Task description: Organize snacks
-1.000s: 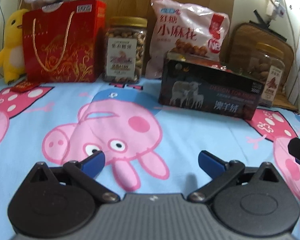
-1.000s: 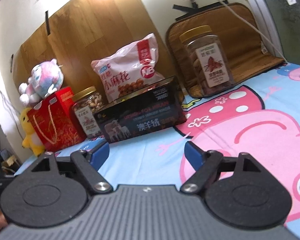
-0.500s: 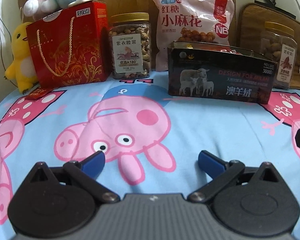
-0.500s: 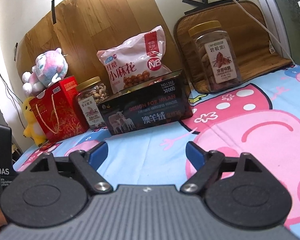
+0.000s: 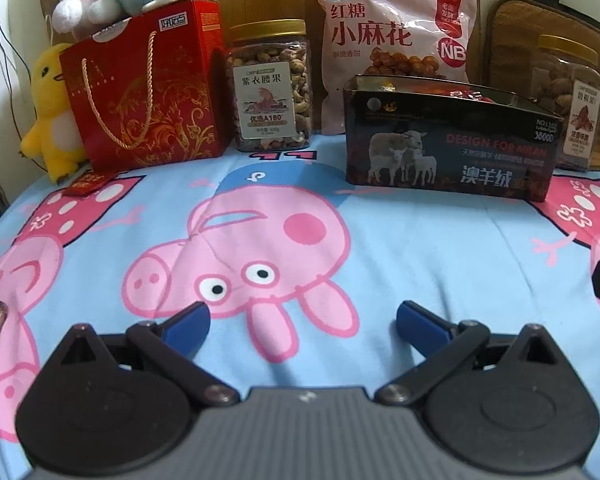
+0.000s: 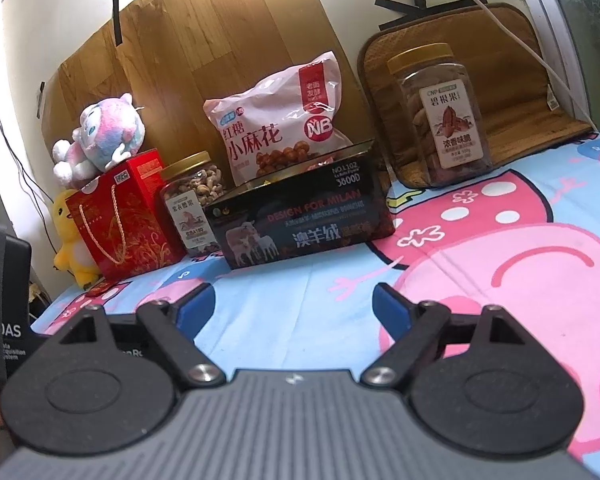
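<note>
Jaws of left gripper (image 5: 300, 318) and right gripper (image 6: 290, 300) spread wide, holding nothing, dark box (image 5: 448, 140) ahead.

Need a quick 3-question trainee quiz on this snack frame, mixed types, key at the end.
1. True or false: the left gripper is shut on the cashew jar.
2. What sits on top of the red gift bag? A) yellow duck B) pink-blue plush C) pecan jar
3. Fill in: the pink snack bag stands directly behind the open dark ____.

Key: 1 false, both it and the right gripper are open and empty; 2 B; 3 box.
</note>
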